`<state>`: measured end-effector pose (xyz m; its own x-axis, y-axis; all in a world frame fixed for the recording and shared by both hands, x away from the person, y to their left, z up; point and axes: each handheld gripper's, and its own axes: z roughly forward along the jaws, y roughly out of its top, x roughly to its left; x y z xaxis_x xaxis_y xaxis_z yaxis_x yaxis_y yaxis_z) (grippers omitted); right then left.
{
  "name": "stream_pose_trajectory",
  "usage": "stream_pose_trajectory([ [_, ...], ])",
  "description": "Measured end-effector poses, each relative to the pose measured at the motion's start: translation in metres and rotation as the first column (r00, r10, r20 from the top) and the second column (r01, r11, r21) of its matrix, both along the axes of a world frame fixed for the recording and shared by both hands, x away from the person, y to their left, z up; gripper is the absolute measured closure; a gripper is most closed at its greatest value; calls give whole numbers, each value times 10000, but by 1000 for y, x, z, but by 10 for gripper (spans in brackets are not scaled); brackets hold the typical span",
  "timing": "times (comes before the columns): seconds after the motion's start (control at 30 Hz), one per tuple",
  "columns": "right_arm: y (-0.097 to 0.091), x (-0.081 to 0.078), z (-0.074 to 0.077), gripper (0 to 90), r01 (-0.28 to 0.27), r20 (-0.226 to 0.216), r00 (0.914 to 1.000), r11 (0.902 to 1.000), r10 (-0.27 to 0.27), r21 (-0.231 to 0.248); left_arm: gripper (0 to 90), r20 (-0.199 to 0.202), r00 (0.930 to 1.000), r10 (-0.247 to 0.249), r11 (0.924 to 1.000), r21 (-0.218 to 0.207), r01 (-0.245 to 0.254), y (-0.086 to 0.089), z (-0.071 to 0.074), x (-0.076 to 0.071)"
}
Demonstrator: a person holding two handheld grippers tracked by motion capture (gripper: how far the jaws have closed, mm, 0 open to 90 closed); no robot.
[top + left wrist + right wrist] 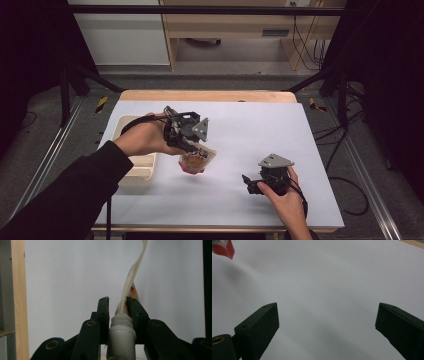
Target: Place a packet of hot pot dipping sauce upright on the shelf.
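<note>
Clamped on the white screw spout (121, 336) of a soft pouch (197, 161), the left gripper (192, 148) holds it above the white table (260, 130); the pouch hangs from the jaws, cream with a red bottom. Just to its left stands a cream tray (137, 172) at the table's edge. Well apart, nearer the person, the right gripper (248, 183) rests low over the table, jaws spread wide with nothing between them.

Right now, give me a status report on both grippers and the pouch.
Left gripper shut on spouted pouch, off the table. Right gripper open, empty. Nothing in the way.
</note>
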<state>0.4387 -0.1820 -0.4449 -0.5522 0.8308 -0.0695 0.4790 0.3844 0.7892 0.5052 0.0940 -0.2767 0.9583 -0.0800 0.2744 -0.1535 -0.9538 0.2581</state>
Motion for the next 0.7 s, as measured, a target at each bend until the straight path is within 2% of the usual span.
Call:
stream_pose_trajectory([
  [0.37, -1, 2, -1, 56, -62, 74, 10000, 9998, 63, -212, 733, 234, 9996, 174, 9998, 61, -176, 23, 16, 3],
  [0.5, 0, 1, -1, 61, 12, 55, 10000, 9997, -11, -256, 733, 248, 9992, 313, 9994, -121, -310, 32, 22, 3],
  [0.7, 0, 1, -2, 64, 29, 76, 10000, 9995, -27, -311, 733, 362, 9983, 447, 9990, -39, -446, 45, 31, 3],
])
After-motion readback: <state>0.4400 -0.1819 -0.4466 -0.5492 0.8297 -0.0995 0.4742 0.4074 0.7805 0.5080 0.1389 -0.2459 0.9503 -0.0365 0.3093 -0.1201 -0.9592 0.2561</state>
